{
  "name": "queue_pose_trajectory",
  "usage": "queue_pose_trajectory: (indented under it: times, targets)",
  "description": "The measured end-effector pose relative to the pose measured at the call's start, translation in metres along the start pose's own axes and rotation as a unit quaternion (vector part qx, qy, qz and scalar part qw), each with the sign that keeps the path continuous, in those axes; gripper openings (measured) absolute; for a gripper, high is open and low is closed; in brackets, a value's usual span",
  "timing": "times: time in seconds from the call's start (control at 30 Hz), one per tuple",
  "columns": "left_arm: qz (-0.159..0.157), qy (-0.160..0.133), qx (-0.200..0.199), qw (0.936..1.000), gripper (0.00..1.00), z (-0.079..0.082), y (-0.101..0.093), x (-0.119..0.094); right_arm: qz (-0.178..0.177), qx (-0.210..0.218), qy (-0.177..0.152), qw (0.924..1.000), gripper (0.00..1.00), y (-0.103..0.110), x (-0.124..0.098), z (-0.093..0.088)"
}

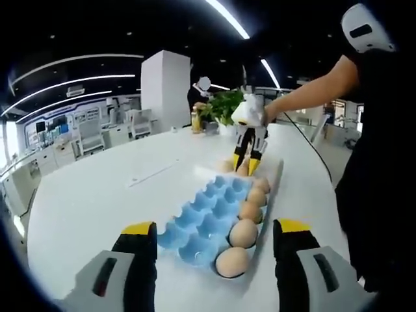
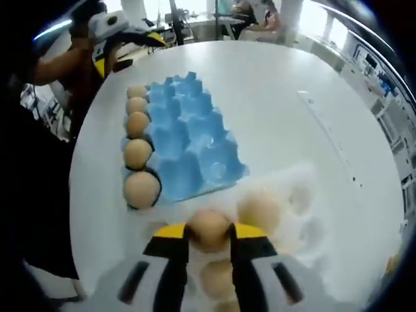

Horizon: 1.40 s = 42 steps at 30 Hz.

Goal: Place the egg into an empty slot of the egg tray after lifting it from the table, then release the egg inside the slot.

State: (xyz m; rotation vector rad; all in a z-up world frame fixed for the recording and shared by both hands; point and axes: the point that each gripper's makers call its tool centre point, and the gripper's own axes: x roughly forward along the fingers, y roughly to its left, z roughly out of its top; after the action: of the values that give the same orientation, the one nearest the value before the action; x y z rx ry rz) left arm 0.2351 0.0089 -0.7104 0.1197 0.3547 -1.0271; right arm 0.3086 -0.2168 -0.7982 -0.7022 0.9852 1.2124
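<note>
The right tool (image 2: 208, 235) was clamped on an egg (image 2: 208, 227), held above a clear tray (image 2: 305, 201) of eggs just beyond the blue egg tray (image 2: 188, 140) on the white worktop (image 2: 273, 91). Five eggs filled one edge row of the blue tray. The left tool (image 1: 214, 244) hovered low at the tray's near end, jaws apart with nothing between them.
</note>
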Motion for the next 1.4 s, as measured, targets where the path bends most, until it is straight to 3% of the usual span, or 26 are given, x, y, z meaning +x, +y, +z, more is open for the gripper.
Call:
queue_pose_trajectory:
  times: [0.07, 0.2, 0.3, 0.53, 0.97, 1.4]
  targets:
    - [-0.002, -0.008, 0.005, 1.0000, 0.87, 0.002, 0.001, 0.001, -0.001, -0.006, 0.000, 1.0000, 0.25, 0.000, 0.000, 0.000]
    - [-0.007, 0.002, -0.007, 0.9999, 0.93, -0.001, 0.004, 0.004, -0.009, -0.018, 0.011, 0.9997, 0.24, 0.002, 0.001, 0.000]
    - [-0.012, -0.004, -0.006, 0.9999, 0.93, 0.000, 0.003, 0.004, -0.016, 0.001, 0.000, 0.9999, 0.24, 0.000, 0.000, -0.001]
    - [-0.017, -0.008, -0.007, 0.9998, 0.90, 0.001, 0.005, 0.002, -0.031, -0.009, -0.011, 0.9994, 0.23, 0.000, -0.004, 0.000]
    - [-0.012, -0.010, 0.003, 0.9999, 0.87, 0.003, 0.006, -0.004, -0.051, -0.011, -0.040, 0.9979, 0.23, 0.007, -0.030, 0.009]
    - [-0.008, -0.008, 0.004, 0.9999, 0.84, 0.002, 0.006, -0.004, -0.044, -0.020, -0.053, 0.9974, 0.23, 0.012, -0.034, 0.023]
